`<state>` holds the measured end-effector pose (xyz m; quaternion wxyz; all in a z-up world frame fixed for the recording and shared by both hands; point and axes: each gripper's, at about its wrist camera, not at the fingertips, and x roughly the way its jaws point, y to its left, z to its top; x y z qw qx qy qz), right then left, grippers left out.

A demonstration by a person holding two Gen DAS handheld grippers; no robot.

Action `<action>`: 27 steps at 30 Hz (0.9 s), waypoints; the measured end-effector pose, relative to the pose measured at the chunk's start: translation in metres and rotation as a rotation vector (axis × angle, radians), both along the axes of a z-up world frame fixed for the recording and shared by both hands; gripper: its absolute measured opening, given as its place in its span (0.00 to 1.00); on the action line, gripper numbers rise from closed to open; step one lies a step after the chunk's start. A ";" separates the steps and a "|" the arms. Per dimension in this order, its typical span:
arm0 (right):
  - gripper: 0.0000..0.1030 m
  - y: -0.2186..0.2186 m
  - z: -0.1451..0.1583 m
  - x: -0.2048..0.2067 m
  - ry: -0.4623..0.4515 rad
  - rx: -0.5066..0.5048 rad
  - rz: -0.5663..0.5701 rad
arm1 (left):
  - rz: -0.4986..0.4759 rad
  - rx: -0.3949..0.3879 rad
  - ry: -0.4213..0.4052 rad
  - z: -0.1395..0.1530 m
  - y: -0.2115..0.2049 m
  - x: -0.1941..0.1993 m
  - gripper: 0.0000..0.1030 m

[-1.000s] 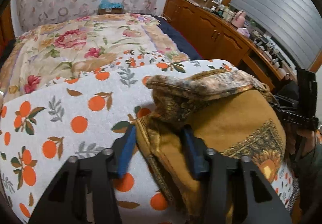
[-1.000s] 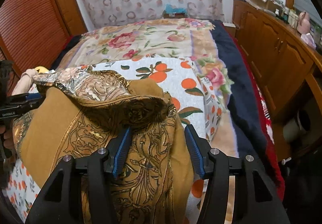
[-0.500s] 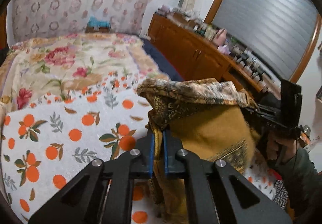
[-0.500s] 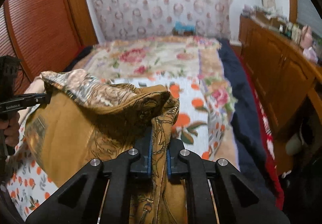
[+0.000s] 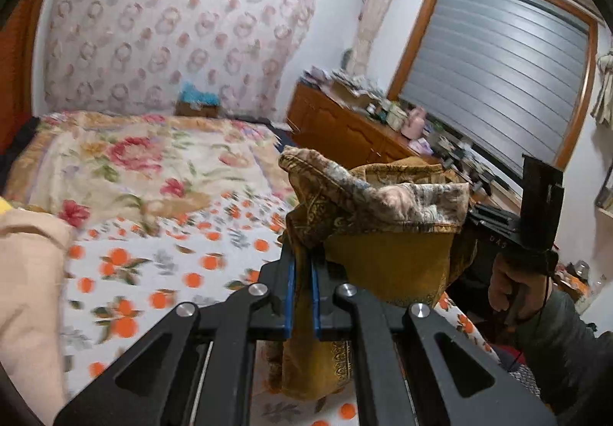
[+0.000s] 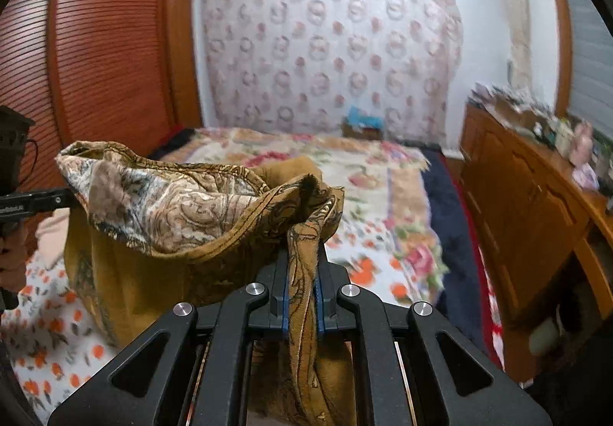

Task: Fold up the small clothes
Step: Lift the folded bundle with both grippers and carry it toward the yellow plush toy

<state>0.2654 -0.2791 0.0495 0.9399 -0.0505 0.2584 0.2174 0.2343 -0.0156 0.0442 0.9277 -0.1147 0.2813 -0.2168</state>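
A small mustard-brown garment [image 5: 387, 253] with a paisley-patterned band hangs in the air above the bed. My left gripper [image 5: 301, 269] is shut on one upper corner of it. My right gripper [image 6: 300, 272] is shut on the other upper corner, and the garment [image 6: 164, 219] sags between the two. The right gripper also shows in the left wrist view [image 5: 509, 223], at the garment's far end. The left gripper shows at the left edge of the right wrist view [image 6: 42, 198]. The garment's lower part hangs below the jaws, partly hidden.
Under the garment lies a white blanket with orange fruit print [image 5: 161, 272] on a floral bedspread [image 5: 126, 158]. A wooden dresser [image 6: 525, 203] crowded with small items stands along the right side. A louvred wooden wardrobe [image 6: 99, 43] stands left. A peach cloth [image 5: 27, 292] lies at the near left.
Both grippers closed on the garment's corners and lifted it off the blanket. It now hangs higher, stretched between them.
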 end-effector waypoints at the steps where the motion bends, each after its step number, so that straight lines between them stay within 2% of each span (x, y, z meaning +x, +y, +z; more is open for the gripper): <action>1: 0.06 0.013 0.008 0.000 -0.020 0.003 0.027 | 0.027 0.009 -0.016 0.004 0.010 -0.009 0.03; 5: 0.06 0.060 0.027 0.004 -0.064 0.015 0.128 | 0.133 0.007 -0.038 0.011 0.057 -0.041 0.03; 9: 0.06 0.128 0.040 0.010 -0.088 0.016 0.256 | 0.265 0.005 -0.038 0.007 0.113 -0.070 0.03; 14: 0.06 0.228 0.051 0.018 -0.097 -0.010 0.426 | 0.420 -0.021 -0.011 -0.013 0.183 -0.105 0.03; 18: 0.06 0.320 0.053 0.026 -0.079 -0.052 0.562 | 0.527 -0.050 0.023 -0.040 0.231 -0.122 0.03; 22: 0.06 0.413 0.037 0.038 -0.054 -0.151 0.662 | 0.618 -0.067 0.109 -0.081 0.269 -0.126 0.03; 25: 0.06 0.474 0.014 0.058 -0.015 -0.217 0.676 | 0.646 -0.080 0.153 -0.106 0.281 -0.127 0.03; 27: 0.07 0.500 -0.003 0.070 0.023 -0.243 0.678 | 0.654 -0.079 0.172 -0.116 0.283 -0.129 0.03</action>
